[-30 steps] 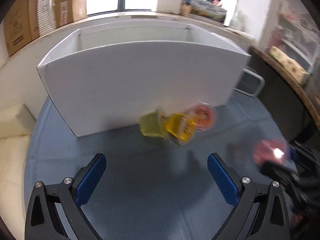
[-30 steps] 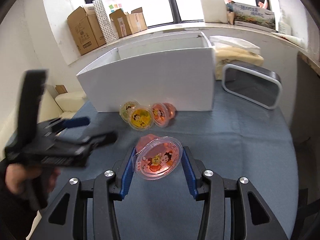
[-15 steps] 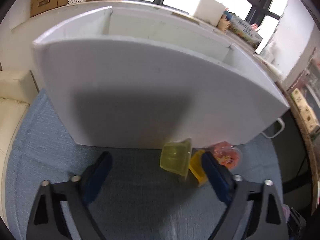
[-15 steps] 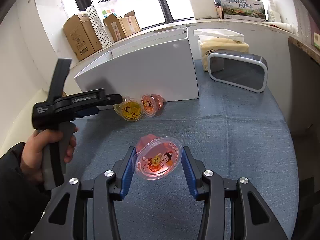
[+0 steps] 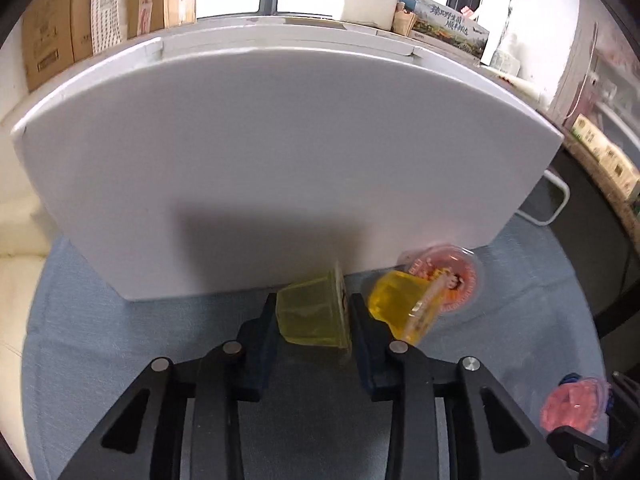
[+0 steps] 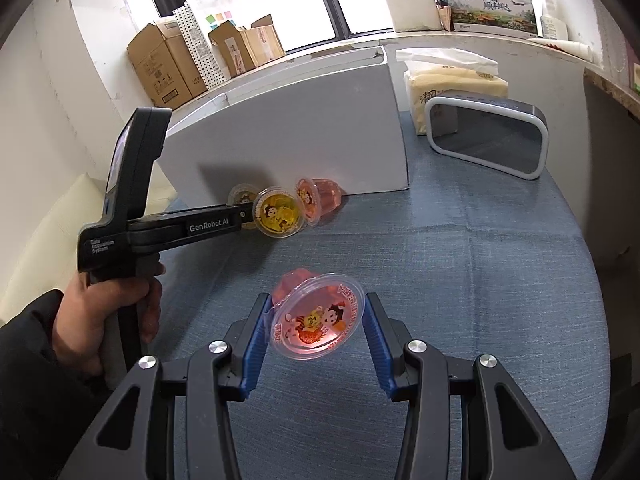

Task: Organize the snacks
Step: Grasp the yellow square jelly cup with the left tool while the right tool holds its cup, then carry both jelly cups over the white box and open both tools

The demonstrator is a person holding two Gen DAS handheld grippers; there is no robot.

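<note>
My left gripper [image 5: 313, 316] is pinching the green jelly cup [image 5: 310, 312], a grip hidden from the right wrist view, where my right gripper [image 6: 316, 330] is clasping a pink jelly cup [image 6: 316, 320].

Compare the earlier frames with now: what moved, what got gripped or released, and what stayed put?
The left tongs moved in toward the white box and shut on the yellow-green jelly cup, from wide open a second ago. Unchanged: the right tongs hold the pink jelly cup as before; the orange-yellow cup and the red-lidded cup lie by the box on the blue cloth.
</note>
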